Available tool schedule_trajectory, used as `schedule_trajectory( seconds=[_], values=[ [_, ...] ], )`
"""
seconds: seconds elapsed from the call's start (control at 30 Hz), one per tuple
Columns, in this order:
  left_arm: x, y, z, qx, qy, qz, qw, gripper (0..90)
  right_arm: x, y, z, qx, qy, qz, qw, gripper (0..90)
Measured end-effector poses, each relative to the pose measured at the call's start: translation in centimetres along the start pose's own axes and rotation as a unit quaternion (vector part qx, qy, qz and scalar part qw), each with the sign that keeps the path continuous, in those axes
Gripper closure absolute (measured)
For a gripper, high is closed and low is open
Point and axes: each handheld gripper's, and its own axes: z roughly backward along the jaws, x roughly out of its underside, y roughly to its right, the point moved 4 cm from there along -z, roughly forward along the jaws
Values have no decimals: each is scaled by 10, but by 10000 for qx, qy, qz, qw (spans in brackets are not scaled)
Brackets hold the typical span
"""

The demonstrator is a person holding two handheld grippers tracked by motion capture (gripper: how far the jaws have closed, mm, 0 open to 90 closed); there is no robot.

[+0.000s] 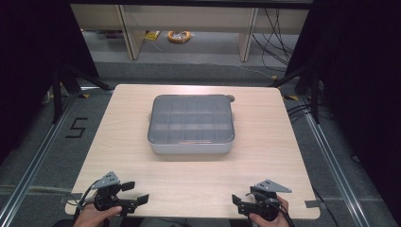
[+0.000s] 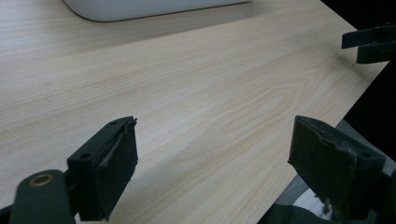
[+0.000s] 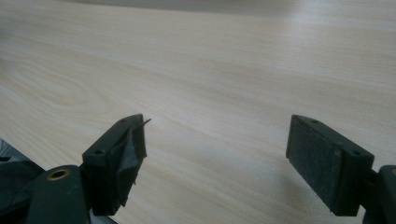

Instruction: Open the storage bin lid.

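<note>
My left gripper has its jaws spread wide, with nothing between them, low over the near edge of the table. My right gripper is the same, jaws wide and empty. The box stands well ahead of both, between them, with its lid closed.
</note>
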Motion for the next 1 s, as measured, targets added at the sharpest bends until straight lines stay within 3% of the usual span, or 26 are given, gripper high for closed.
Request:
schedule_trajectory(
  seconds=[0.03, 0.1, 0.23, 0.27, 0.3, 0.4, 0.57, 0.63, 0.67, 0.73, 0.9, 0.93, 0.97, 1.0],
  values=[
    [0, 0, 0, 33, 11, 46, 10000, 148, 1, -4, 0, -48, -17, -230, 9997, 209],
    [0, 0, 0, 7, -21, -2, 10000, 148, 0, 1, 0, 65, 18, 47, 10000, 208],
    [0, 1, 0, -2, 26, 2, 10000, 148, 0, 2, 0, 69, 32, 95, 9999, 208],
    [0, 1, 0, -22, 21, -23, 10000, 148, 1, -1, 0, 69, -50, -169, 9998, 208],
    [0, 1, 0, -27, 23, -24, 10000, 148, 1, -1, 1, 71, -47, -170, 9998, 208],
    [0, 0, 0, -40, 6, -30, 10000, 148, 0, 1, -1, 53, 46, -4, 10000, 213],
    [0, 0, 0, -32, 4, -22, 10000, 148, -1, 2, 0, 107, 22, 39, 9999, 209],
    [-2, 0, -1, -34, 90, 6, 10000, 148, -1, 2, 0, 26, 33, -37, 10000, 209],
    [-2, 0, -1, -22, 100, 12, 9999, 148, -1, 0, 0, 2, 29, -185, 9998, 209],
    [-3, 0, 0, -20, 110, 45, 9999, 148, -2, 2, -2, -33, 91, -66, 9999, 209],
    [-8, -4, -1, -72, 168, 81, 9998, 148, -4, 5, -2, 43, 182, -99, 9998, 225],
    [-9, -4, 0, -107, 148, 98, 9998, 148, -4, 3, 1, 100, 57, -355, 9993, 225],
    [-9, -5, -1, -101, 156, 108, 9998, 148, -5, 7, -1, 54, 187, -156, 9997, 225],
    [-10, -5, -2, -79, 213, 113, 9997, 148, -5, 9, 1, 69, 157, -106, 9998, 225]
  ],
)
